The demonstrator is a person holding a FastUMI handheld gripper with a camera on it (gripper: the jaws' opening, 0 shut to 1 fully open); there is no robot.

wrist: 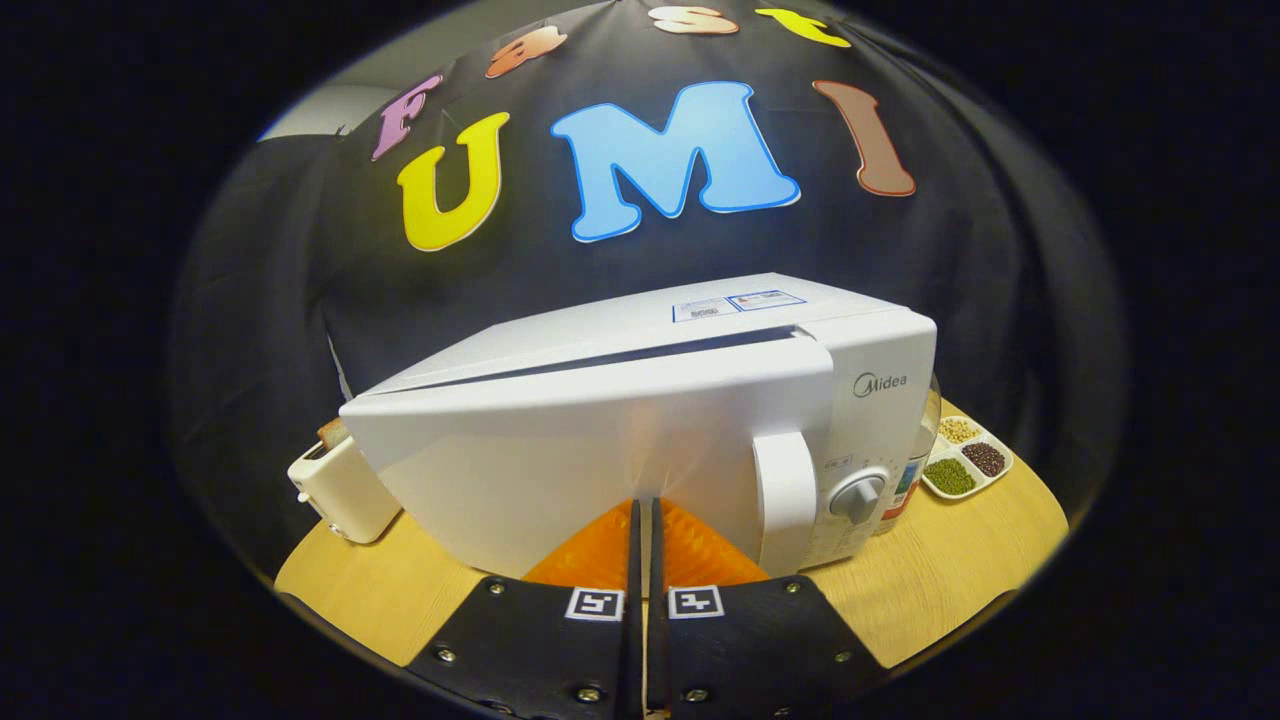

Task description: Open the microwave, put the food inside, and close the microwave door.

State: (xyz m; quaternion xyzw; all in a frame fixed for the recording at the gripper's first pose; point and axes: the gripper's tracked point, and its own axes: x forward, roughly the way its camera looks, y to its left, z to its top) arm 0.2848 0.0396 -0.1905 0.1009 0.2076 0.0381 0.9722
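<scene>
The hand-held gripper (645, 505) is seen with its two fingers brought together, only a thin slit left between them, and nothing is held. Their tips are set against, or just short of, the lower face of the microwave door (600, 450); contact cannot be settled from this angle.

The microwave (700, 330) is placed on the desk (960, 560) directly ahead of the fingers. Its door is not quite home: a dark wedge-shaped gap is seen along the top edge, wider toward the side away from the handle, so the door is judged to be ajar and hinged on that far side. The handle (785, 495), an upright white bar, is found just to the right of the fingertips, beside the control knob (858, 497). The door's long axis runs across the view, and the coming move is taken to turn on this: a straight push forward at the panel would seat it, with the fingers already lined up near its free end.

The inside of the oven is hidden by the door, so it cannot be said whether the food has been placed. A toaster (345, 485) is partly covered at the microwave's left corner. A divided dish of beans (965, 455) is set behind the right corner, with a bottle (915, 470) mostly hidden by the casing.
</scene>
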